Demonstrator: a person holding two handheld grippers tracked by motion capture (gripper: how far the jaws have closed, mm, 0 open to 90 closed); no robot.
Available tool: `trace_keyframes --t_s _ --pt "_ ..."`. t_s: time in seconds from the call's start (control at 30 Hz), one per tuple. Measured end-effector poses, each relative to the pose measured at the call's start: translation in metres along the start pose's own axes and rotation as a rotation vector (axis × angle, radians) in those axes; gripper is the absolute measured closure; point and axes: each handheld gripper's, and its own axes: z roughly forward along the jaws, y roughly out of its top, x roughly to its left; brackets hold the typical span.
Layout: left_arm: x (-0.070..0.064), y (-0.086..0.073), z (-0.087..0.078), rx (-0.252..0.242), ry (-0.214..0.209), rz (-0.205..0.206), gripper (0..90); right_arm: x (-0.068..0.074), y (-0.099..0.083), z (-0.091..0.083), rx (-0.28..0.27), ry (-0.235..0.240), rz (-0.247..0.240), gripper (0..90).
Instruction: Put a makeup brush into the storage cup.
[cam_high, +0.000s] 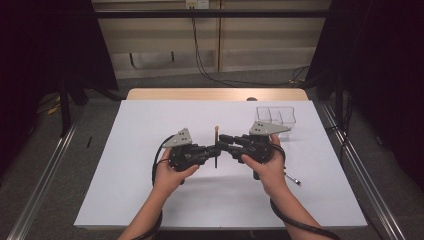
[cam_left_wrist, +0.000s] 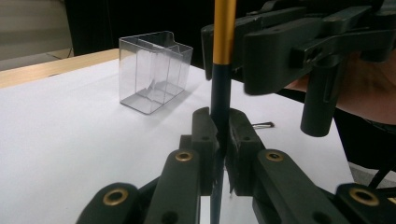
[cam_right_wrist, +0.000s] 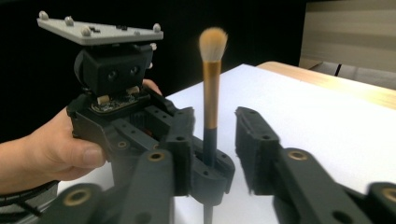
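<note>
Over the table's middle, the left gripper (cam_left_wrist: 222, 140) clamps the upright makeup brush (cam_right_wrist: 211, 107) by its dark handle. Facing it, the right gripper (cam_right_wrist: 212, 140) stands wide open, jaws either side of the handle without touching.

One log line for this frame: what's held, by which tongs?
held: makeup brush upright | left tongs: shut on handle | right tongs: open, astride | organizer: apart

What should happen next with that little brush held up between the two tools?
Probably close the right gripper on the brush handle. Its fingers stand open on either side of the handle, while the left gripper already pinches the dark handle lower down and holds it upright above the table.
</note>
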Motion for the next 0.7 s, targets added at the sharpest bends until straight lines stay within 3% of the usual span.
trace_keyframes --t_s 0.2,0.47,0.7 --pt "-0.0014 -0.0008 0.0018 0.001 -0.004 0.003 83.2 0.0022 0.0016 0.0043 0.012 0.002 -0.008 83.2" --pt "-0.0012 0.0005 -0.0006 -0.018 -0.008 -0.002 82.5 0.0021 0.0029 0.0031 -0.015 0.001 -0.017 84.5" --pt "-0.0002 -0.0010 -0.0025 -0.022 -0.012 -0.013 73.4 -0.0005 0.0065 -0.0024 -0.049 -0.005 -0.013 84.5"
